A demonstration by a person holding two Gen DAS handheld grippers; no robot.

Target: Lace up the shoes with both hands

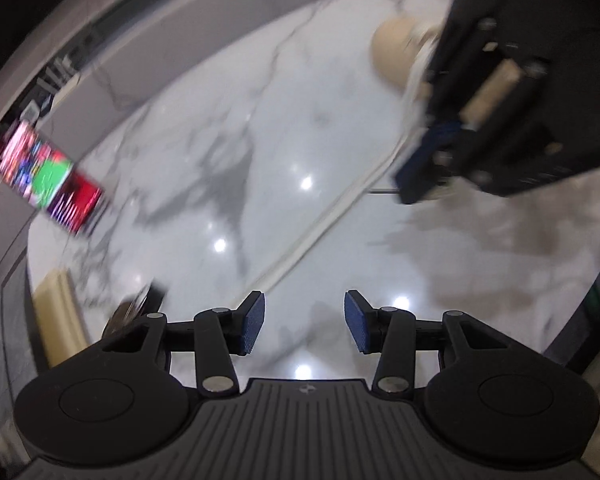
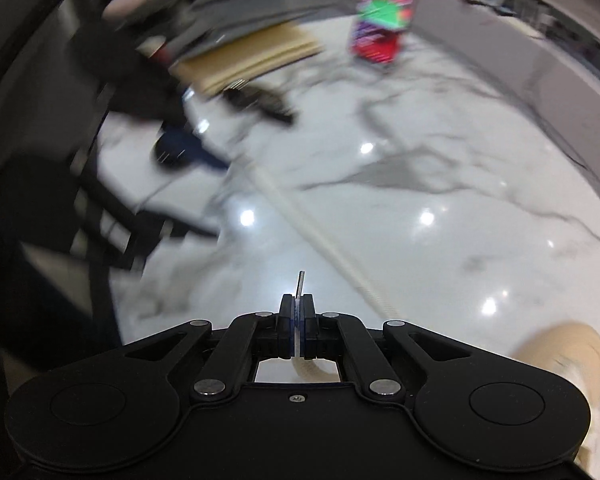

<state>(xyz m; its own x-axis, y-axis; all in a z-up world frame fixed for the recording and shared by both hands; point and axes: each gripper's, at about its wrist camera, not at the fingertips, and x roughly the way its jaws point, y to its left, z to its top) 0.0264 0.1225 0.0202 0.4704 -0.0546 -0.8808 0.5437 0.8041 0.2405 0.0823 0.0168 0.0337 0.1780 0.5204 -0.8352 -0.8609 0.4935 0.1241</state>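
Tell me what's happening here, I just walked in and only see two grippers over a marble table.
A person is lacing a tan shoe with two handheld grippers. The right gripper is shut on the stiff tip of the cream shoelace, and the lace trails across the marble table back toward the shoe. The left gripper hangs open with nothing between its pads.

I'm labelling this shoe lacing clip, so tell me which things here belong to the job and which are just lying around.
Part of the job:
- tan shoe
- white lace, stretched across the marble table
- lace tip, pinched in the shut right claw
- left claw, open and empty

Just lying about:
- colourful packet
- beige board
- dark object, too blurred to identify
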